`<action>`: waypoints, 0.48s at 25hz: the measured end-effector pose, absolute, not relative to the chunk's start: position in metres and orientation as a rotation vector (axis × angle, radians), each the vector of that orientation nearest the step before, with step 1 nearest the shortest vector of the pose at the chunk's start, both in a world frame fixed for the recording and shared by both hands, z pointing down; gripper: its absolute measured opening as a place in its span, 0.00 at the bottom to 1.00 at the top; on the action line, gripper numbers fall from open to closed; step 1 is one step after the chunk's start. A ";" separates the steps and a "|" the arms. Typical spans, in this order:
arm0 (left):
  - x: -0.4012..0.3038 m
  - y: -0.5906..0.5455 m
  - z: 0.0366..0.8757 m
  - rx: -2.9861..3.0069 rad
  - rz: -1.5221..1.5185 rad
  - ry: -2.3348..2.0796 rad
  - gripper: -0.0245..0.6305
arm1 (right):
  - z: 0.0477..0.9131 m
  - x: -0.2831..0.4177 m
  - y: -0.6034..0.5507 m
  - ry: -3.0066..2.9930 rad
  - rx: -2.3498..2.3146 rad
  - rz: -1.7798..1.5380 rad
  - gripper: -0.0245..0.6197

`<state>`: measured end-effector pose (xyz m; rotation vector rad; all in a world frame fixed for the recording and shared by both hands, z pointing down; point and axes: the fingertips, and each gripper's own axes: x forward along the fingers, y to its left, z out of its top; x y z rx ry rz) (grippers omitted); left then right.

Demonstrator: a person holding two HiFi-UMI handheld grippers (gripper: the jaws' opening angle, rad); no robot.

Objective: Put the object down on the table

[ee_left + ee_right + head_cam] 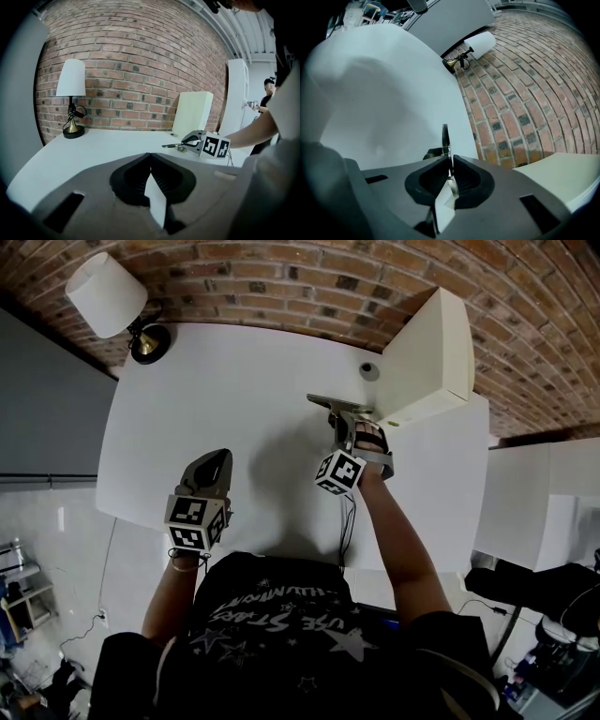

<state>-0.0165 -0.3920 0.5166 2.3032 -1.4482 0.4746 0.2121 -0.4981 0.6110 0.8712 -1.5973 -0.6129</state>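
**Head view:** the right gripper (352, 418) carries a thin metal object (328, 400) low over the white worktop (234, 381). Whether the object touches the worktop cannot be told. The left gripper (217, 461) hangs near the front edge.

**Left gripper view:** its fingers are pressed together on nothing.

**Right gripper view:** the fingers pinch the object, which is seen edge-on.

The step is judged to be the set-down. The next move calls for resting the object flat, then spreading the fingers. No container shows.

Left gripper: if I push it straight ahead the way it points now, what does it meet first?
Likely nothing on the table: the left gripper points over open tabletop at the brick wall, between the lamp and the right gripper. Depth is unclear.
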 end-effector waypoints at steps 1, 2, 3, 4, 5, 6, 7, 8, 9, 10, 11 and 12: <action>-0.017 -0.391 0.517 2.301 0.473 -1.451 0.07 | 0.613 0.212 -0.498 -1.599 0.877 -0.599 0.09; -0.018 -0.390 0.517 2.300 0.470 -1.454 0.07 | 0.614 0.211 -0.497 -1.600 0.885 -0.588 0.09; -0.019 -0.389 0.517 2.299 0.468 -1.456 0.07 | 0.614 0.212 -0.497 -1.600 0.895 -0.578 0.09; -0.020 -0.388 0.517 2.299 0.466 -1.459 0.07 | 0.615 0.212 -0.497 -1.600 0.905 -0.571 0.10; -0.021 -0.386 0.517 2.299 0.464 -1.462 0.07 | 0.615 0.212 -0.497 -1.600 0.915 -0.564 0.10; -0.022 -0.385 0.516 2.300 0.462 -1.466 0.07 | 0.616 0.213 -0.498 -1.600 0.923 -0.556 0.10; -0.024 -0.384 0.516 2.300 0.458 -1.470 0.07 | 0.616 0.213 -0.498 -1.600 0.930 -0.548 0.10; -0.026 -0.383 0.515 2.299 0.452 -1.474 0.07 | 0.615 0.213 -0.497 -1.601 0.935 -0.539 0.11; -0.028 -0.381 0.514 2.298 0.445 -1.477 0.07 | 0.614 0.212 -0.497 -1.602 0.940 -0.532 0.11; -0.030 -0.379 0.513 2.298 0.438 -1.480 0.07 | 0.612 0.212 -0.495 -1.604 0.945 -0.529 0.13; -0.032 -0.377 0.512 2.299 0.431 -1.482 0.07 | 0.610 0.211 -0.493 -1.605 0.948 -0.529 0.14; -0.034 -0.375 0.511 2.302 0.425 -1.484 0.07 | 0.608 0.210 -0.491 -1.605 0.951 -0.529 0.16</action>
